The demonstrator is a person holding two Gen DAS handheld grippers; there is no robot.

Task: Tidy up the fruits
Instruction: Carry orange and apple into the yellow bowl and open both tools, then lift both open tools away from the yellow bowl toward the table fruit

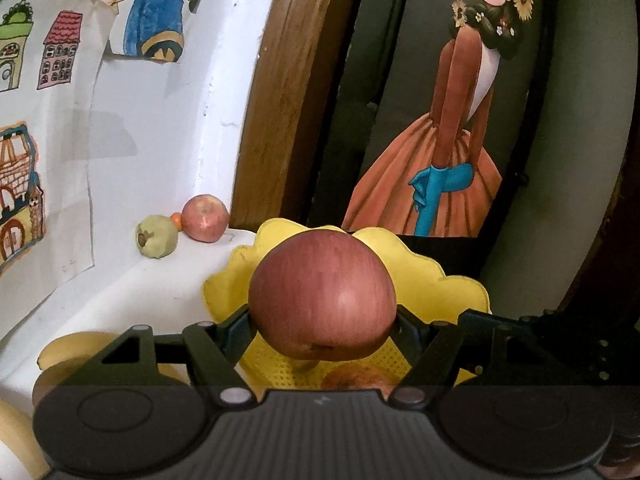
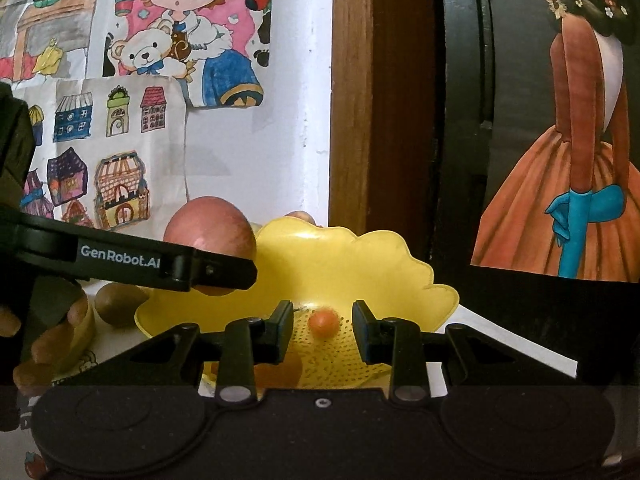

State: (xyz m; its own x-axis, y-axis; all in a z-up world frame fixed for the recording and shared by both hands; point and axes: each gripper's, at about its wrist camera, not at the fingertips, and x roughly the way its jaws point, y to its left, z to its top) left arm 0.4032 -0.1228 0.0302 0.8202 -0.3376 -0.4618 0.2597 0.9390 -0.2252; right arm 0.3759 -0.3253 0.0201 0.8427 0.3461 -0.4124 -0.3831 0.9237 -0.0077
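Left wrist view: the left gripper (image 1: 322,322) is closed on a large round red apple (image 1: 322,295), its two black fingers pressing the fruit's left and right flanks, the stem end facing the camera. The apple is held above a yellow plastic basket with a scalloped rim and perforated base (image 1: 452,288), in which a second reddish fruit (image 1: 360,378) lies, partly hidden below the held apple. On the white table surface (image 1: 132,292), well apart from the gripper and near the wall, rest a pale green rounded fruit (image 1: 157,236), a smaller red apple (image 1: 205,218) just beside it, and a small orange fruit (image 1: 176,220) showing between them. Yellow bananas (image 1: 68,350) lie at lower left. Right wrist view: the right gripper (image 2: 321,330) is partly open and holds nothing; a small round orange fruit (image 2: 322,323) lies on the basket (image 2: 360,260) floor, seen in the gap between the fingers. The left gripper (image 2: 224,270), marked "GenRobot.AI", enters from the left with the apple (image 2: 210,226) over the basket's left rim; brown oval fruits (image 2: 118,302) lie on the table beneath it.
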